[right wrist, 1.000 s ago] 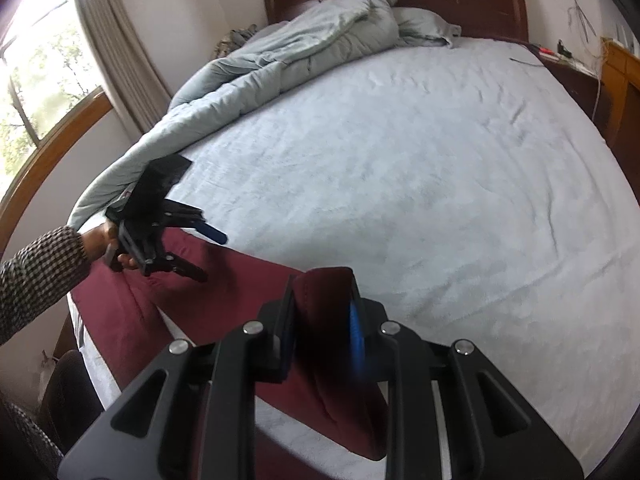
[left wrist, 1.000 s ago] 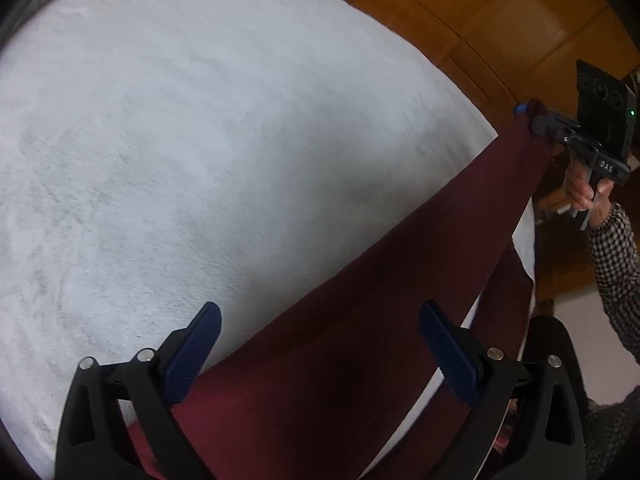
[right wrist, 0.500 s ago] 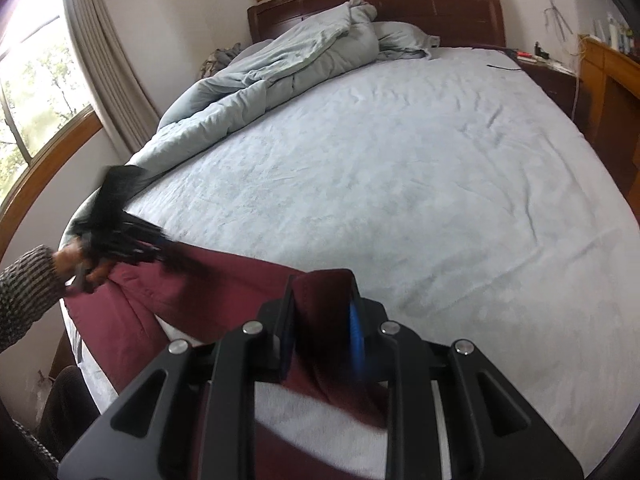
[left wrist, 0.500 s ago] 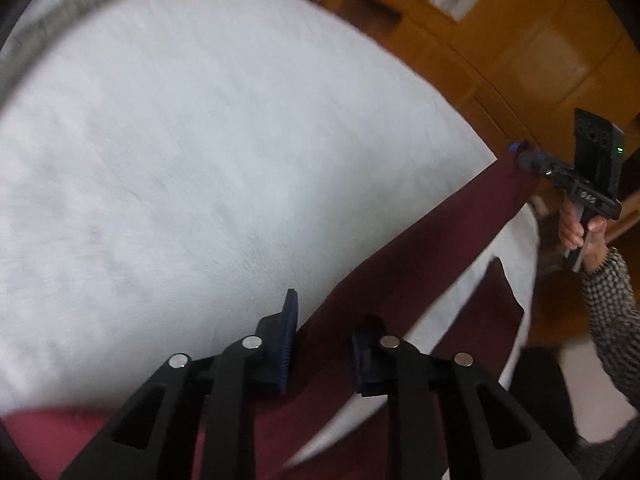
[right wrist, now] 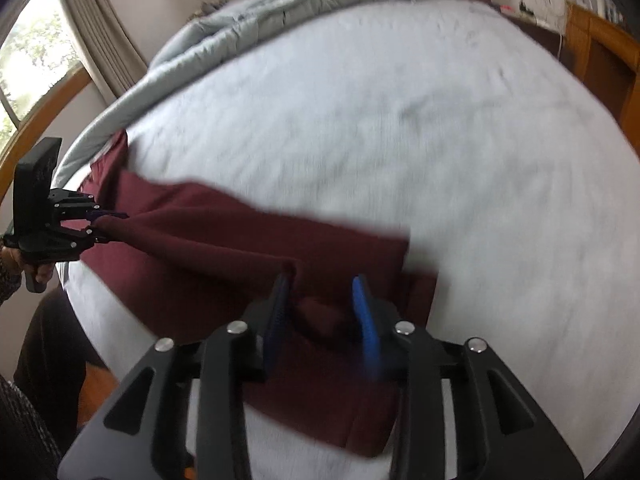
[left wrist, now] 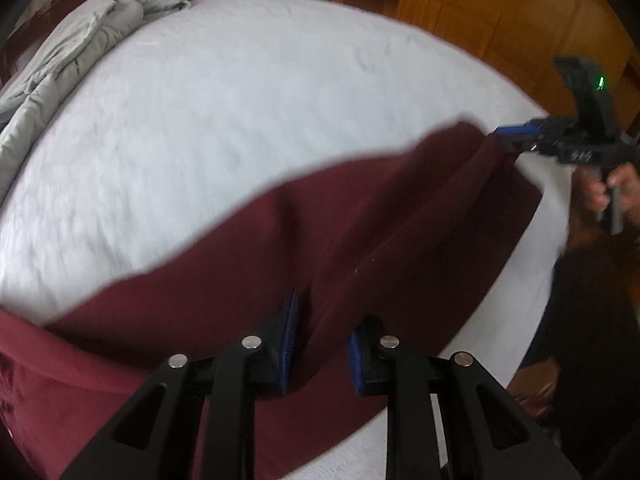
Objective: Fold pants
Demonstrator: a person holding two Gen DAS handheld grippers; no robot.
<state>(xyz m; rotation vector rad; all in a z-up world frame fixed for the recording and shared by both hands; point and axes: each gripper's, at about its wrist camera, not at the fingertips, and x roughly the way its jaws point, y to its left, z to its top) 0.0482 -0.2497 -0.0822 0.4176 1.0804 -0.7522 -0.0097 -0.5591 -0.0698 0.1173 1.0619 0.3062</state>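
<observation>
Dark red pants [left wrist: 360, 220] lie stretched along the near edge of a white bed [left wrist: 240, 100]. My left gripper [left wrist: 322, 340] is shut on a fold of the pants near one end. My right gripper [right wrist: 322, 308] is shut on the other end of the pants [right wrist: 240, 248]. In the left wrist view the right gripper [left wrist: 508, 136] shows at far right, pinching the cloth's corner. In the right wrist view the left gripper [right wrist: 100, 224] shows at far left, holding the cloth. The cloth is lifted a little between them.
A crumpled grey duvet [right wrist: 260, 12] lies at the head of the bed by a dark headboard. Wooden cabinets [left wrist: 500, 12] stand beyond the bed's far side. A window and curtain [right wrist: 60, 40] are at left. The white bed sheet [right wrist: 440, 140] extends beyond the pants.
My left gripper closed on the pants. Both grippers swung the cloth up and across the bed, and the pants now lie more spread along the near edge.
</observation>
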